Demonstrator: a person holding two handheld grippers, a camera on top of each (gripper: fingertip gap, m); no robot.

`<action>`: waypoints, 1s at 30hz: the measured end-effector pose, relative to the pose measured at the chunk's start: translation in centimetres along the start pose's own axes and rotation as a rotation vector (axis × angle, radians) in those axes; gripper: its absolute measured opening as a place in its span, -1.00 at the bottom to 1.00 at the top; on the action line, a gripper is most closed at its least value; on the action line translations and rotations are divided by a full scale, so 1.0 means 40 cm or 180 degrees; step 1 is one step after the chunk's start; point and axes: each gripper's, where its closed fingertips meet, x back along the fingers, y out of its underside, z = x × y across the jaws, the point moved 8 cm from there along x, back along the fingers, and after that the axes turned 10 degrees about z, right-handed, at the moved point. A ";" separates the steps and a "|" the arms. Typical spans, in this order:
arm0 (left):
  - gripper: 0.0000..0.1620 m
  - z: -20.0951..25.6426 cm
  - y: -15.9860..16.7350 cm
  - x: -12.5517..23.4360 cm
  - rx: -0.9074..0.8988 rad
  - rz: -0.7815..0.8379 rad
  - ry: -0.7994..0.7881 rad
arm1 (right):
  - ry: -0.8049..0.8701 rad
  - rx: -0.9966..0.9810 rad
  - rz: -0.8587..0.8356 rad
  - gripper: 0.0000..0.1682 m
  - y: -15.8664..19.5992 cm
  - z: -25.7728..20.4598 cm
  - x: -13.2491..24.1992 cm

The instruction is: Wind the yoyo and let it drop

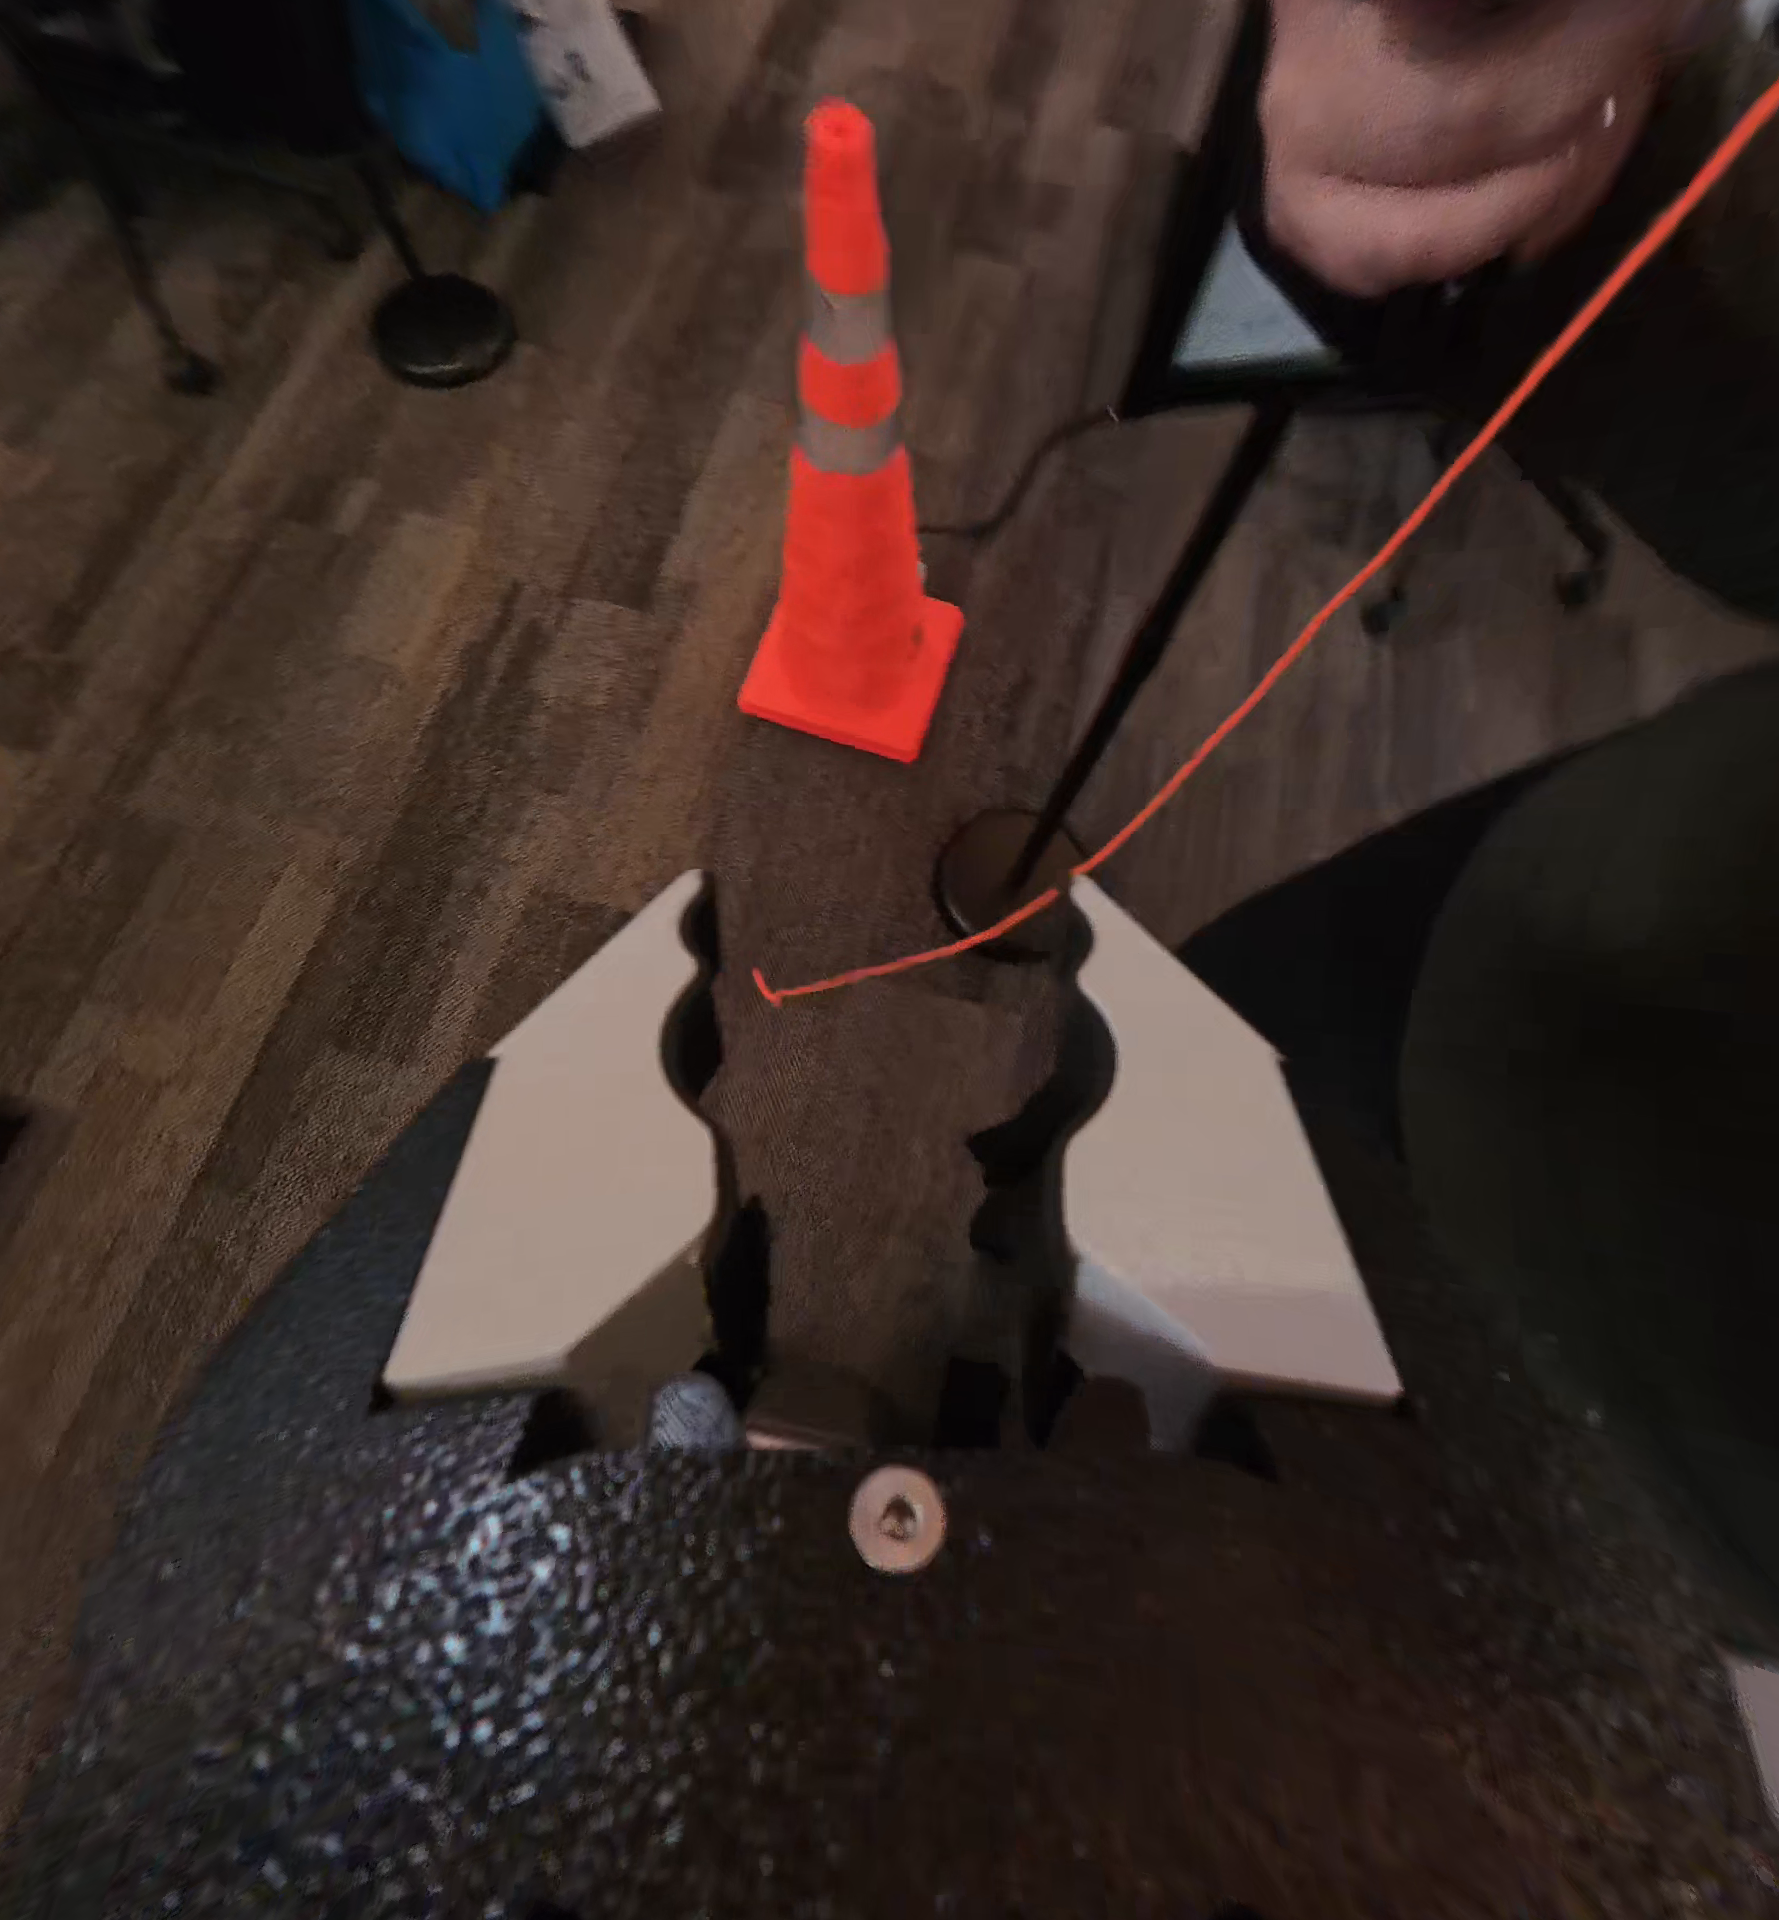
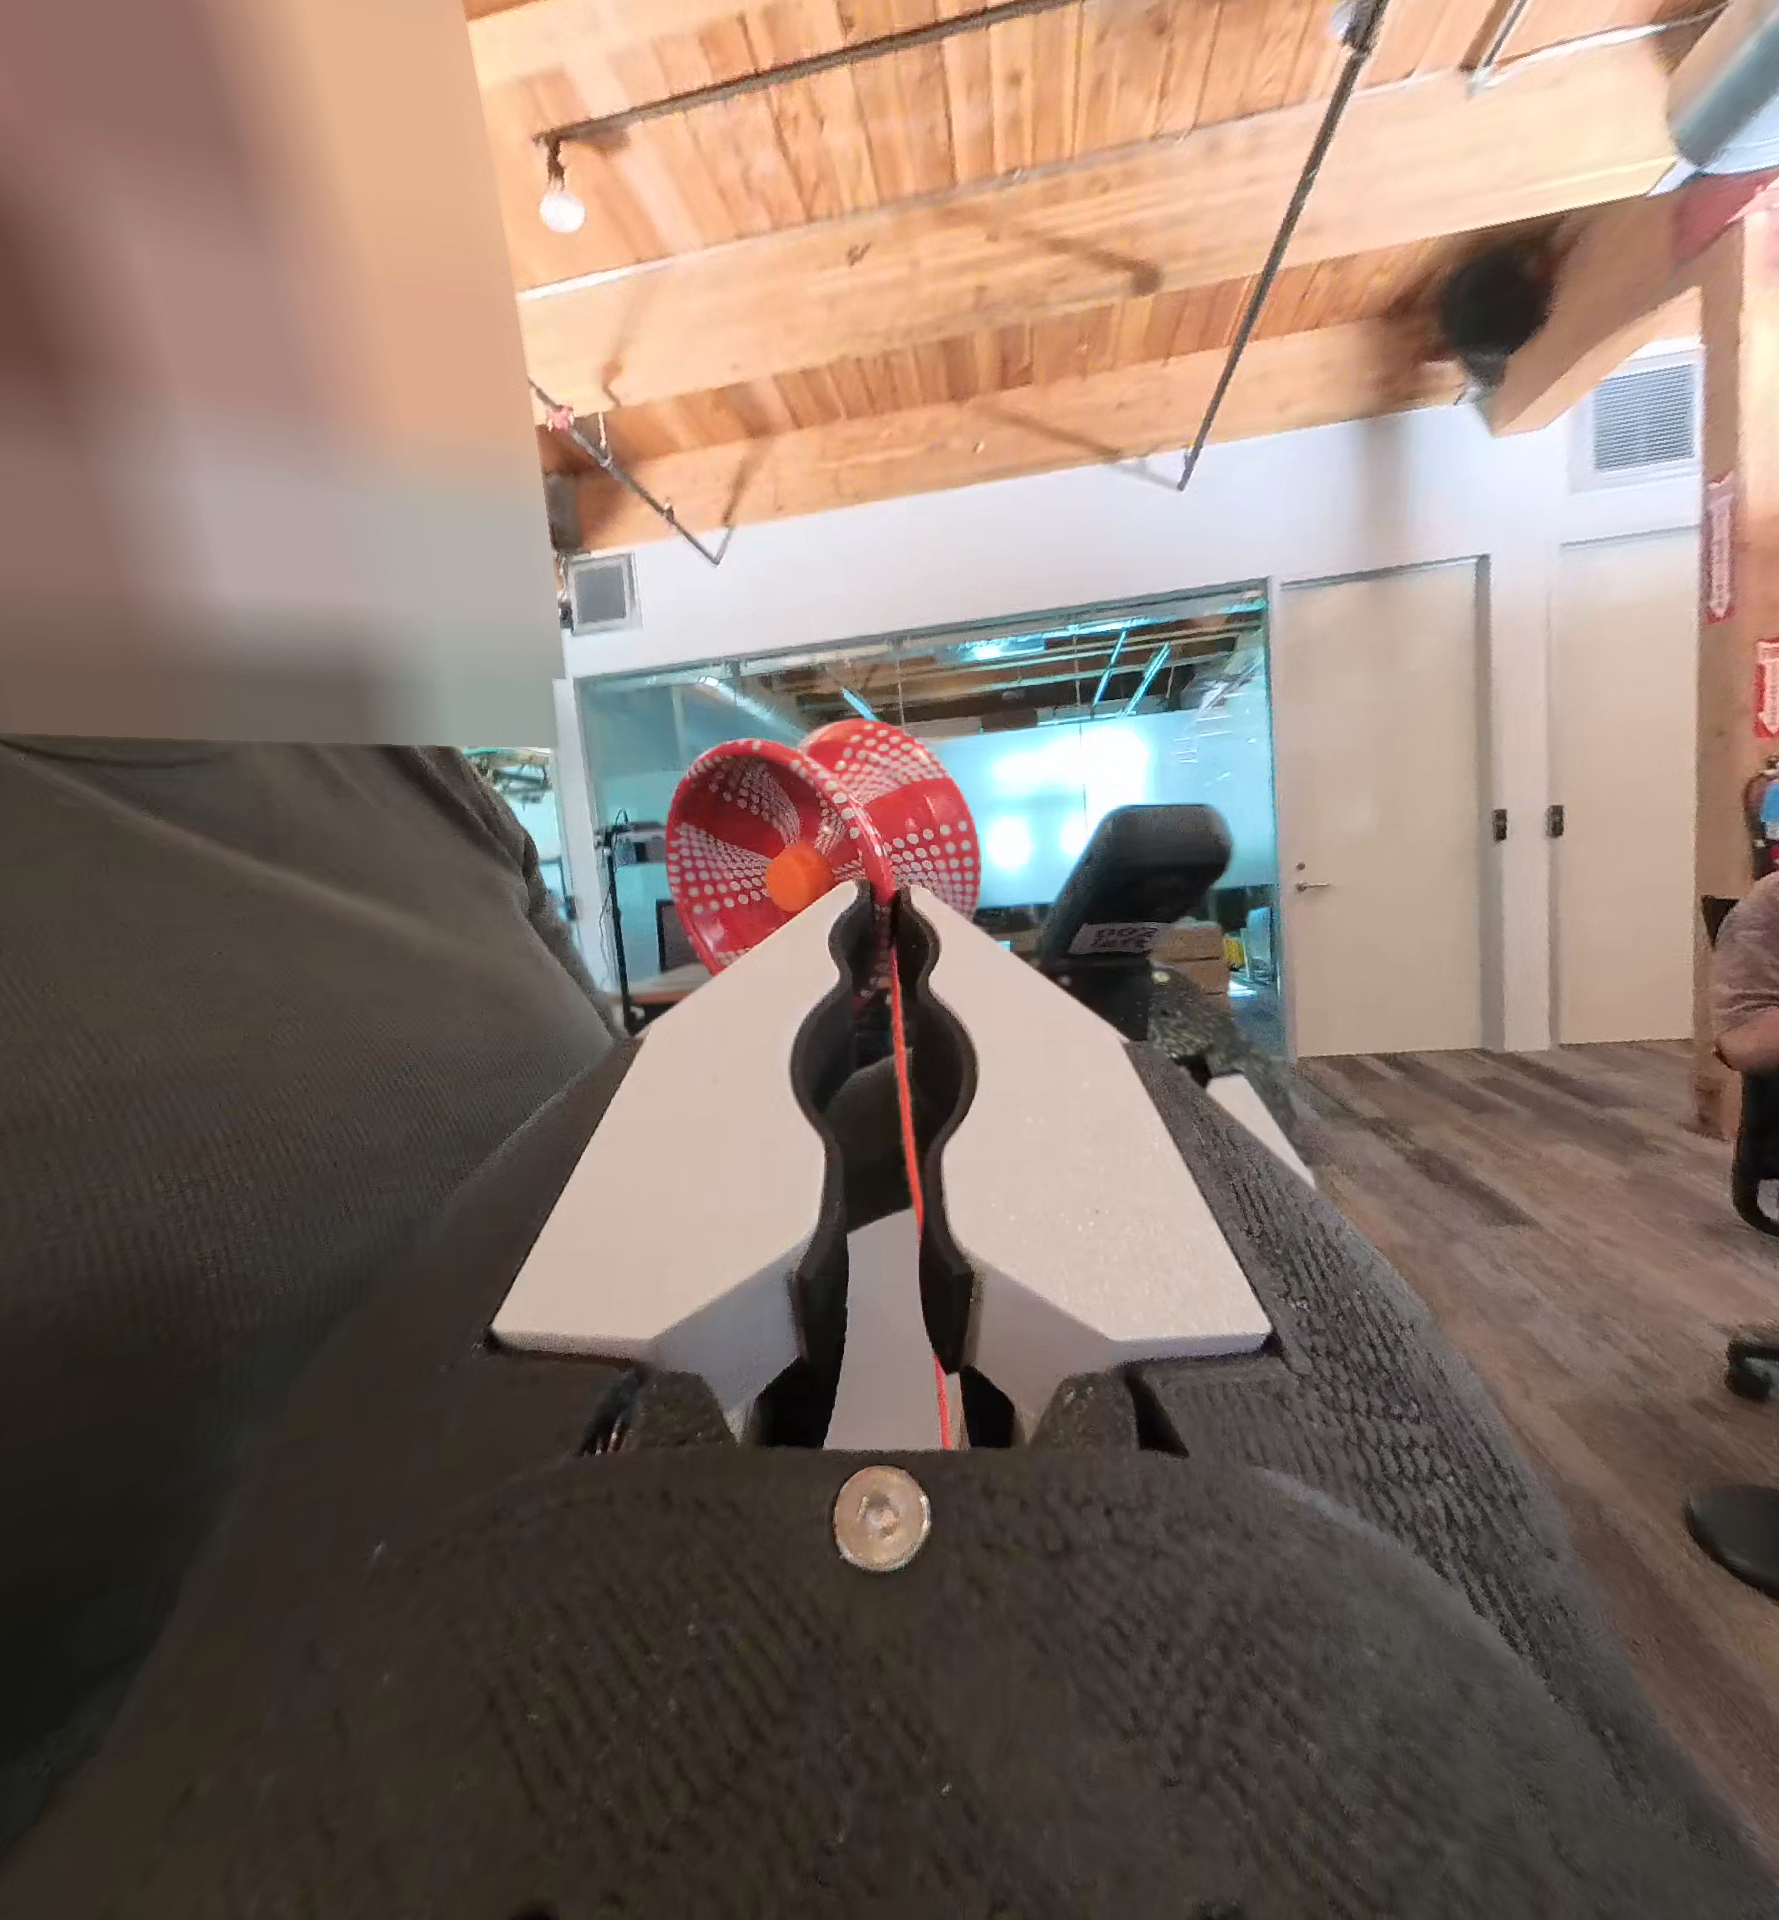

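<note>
The red yoyo (image 2: 823, 842) with white dots and an orange hub sits at the tips of my right gripper (image 2: 883, 896). The jaws are closed into its middle groove, and they point up and outward. Its orange-red string (image 2: 911, 1164) runs back between the fingers. In the left wrist view the string (image 1: 1384, 561) comes down from the upper right, crosses the right fingertip (image 1: 1103, 935), and ends loose between the fingers. My left gripper (image 1: 885, 883) is open, points down at the floor, and holds nothing.
An orange traffic cone (image 1: 849, 468) stands on the wood-look floor ahead of the left gripper, beside a black stand base (image 1: 989, 873). A hand (image 1: 1436, 156) is at the upper right. A seated person (image 2: 1768, 977) and a chair base (image 2: 1778, 1527) are at right. There is about 20 cm between the tips of the two grippers.
</note>
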 end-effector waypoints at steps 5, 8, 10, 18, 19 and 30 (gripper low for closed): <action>0.42 0.122 -0.137 0.021 -0.0663 0.1243 0.0271 | -0.0062 -0.0515 0.0034 -0.99 0.019 0.032 0.035; 0.34 0.209 -0.210 0.020 -0.1237 0.1666 0.0572 | -0.0120 -0.0788 0.0050 -0.98 0.037 0.048 0.036; 0.13 0.230 -0.230 0.018 -0.1534 0.1775 0.0539 | -0.0124 -0.0821 -0.0081 -0.98 0.048 0.050 0.029; -0.20 0.204 -0.233 0.008 -0.1916 0.1799 -0.0083 | 0.0698 -0.0634 -0.0104 -0.85 0.016 0.080 0.029; -0.20 0.192 -0.234 0.011 -0.1882 0.1808 -0.0256 | 0.0948 -0.0562 0.0028 -0.70 -0.003 0.091 0.038; -0.20 0.136 -0.232 -0.008 -0.1921 0.1423 -0.1161 | 0.1724 0.0002 -0.0927 -0.72 -0.015 0.034 -0.068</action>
